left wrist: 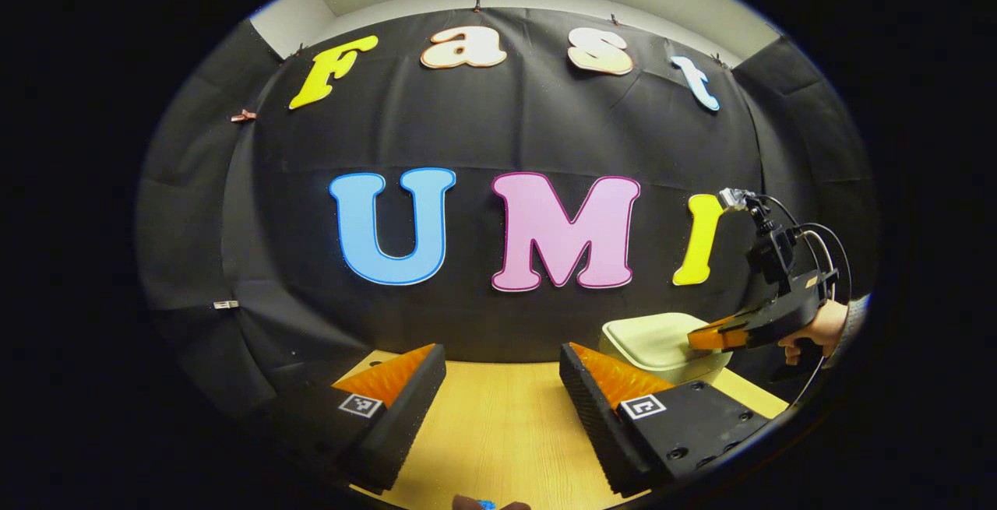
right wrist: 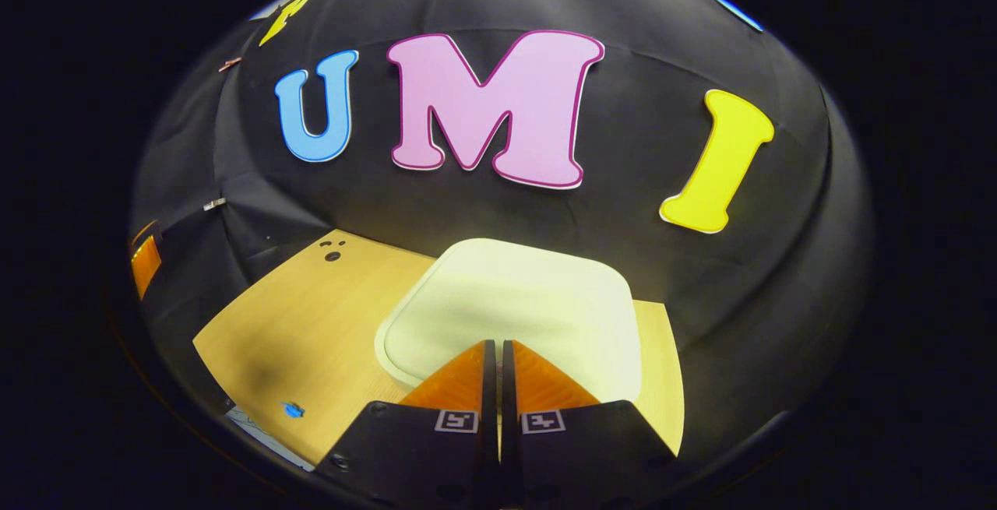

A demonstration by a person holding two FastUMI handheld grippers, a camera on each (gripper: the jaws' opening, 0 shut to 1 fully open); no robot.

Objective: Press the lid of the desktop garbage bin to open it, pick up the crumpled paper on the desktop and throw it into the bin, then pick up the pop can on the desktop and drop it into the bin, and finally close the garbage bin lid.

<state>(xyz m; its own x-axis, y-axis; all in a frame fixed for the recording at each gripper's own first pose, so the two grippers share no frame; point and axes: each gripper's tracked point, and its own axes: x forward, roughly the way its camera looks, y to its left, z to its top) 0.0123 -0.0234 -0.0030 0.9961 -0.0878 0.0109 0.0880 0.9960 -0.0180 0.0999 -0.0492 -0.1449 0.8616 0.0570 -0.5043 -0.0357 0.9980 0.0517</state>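
Right hand-held gripper [right wrist: 498,354] over closed lid [right wrist: 514,300].

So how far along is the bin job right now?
Nothing looks done yet: the bin lid is down. In hand: the right hand-held gripper, fingers together, sits over the lid's near edge, seemingly to press it. The left hand-held gripper is open. Paper, can and closing remain.
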